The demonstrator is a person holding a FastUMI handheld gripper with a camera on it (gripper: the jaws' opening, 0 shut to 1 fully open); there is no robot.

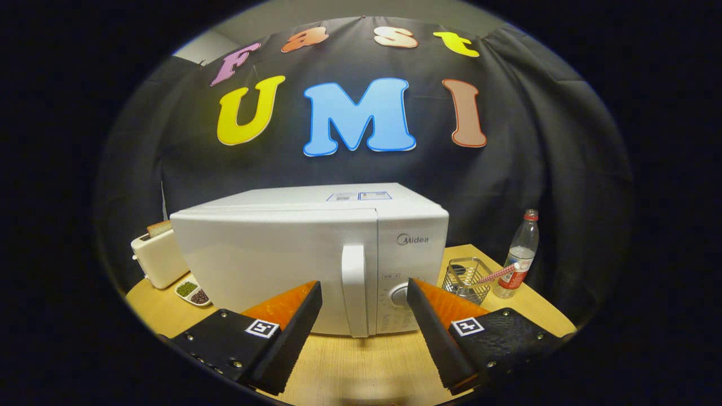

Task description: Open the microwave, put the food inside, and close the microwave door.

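Worktop [361,366]: pale wood, runs under the gripper and carries every item noted below

Microwave [316,254]: white, standing on the worktop directly ahead of the gripper, front facing it. Door shut, flush with the body. The vertical door handle [354,290] lies just beyond the fingertips, in line with the gap between them and apart from both. To the right of the handle is the control panel, marked with the brand "Midea" near its top; a round dial [399,294] sits lower down, partly hidden behind the right finger. Two stickers on the top surface, print too small to make out

Gripper [364,296]: fingers spread wide, nothing between them, neither touching the microwave. Each finger carries a square black-and-white marker tag

Toaster [159,256]: cream, ahead and to the left of the gripper, beside the microwave's left side, with a slice of bread [159,228] standing in its slot

Water bottle [520,256]: clear plastic, red cap, upright, ahead and to the right, beyond the basket. Label illegible

Wire basket [465,277]: metal, just right of the microwave and beyond the right finger. A red-and-white checked stick [499,274] with a pale tip leans out of it towards the bottle

Small dish [193,292]: white, two compartments, one holding green contents, the other dark contents; on the worktop ahead of the left finger, in front of the toaster
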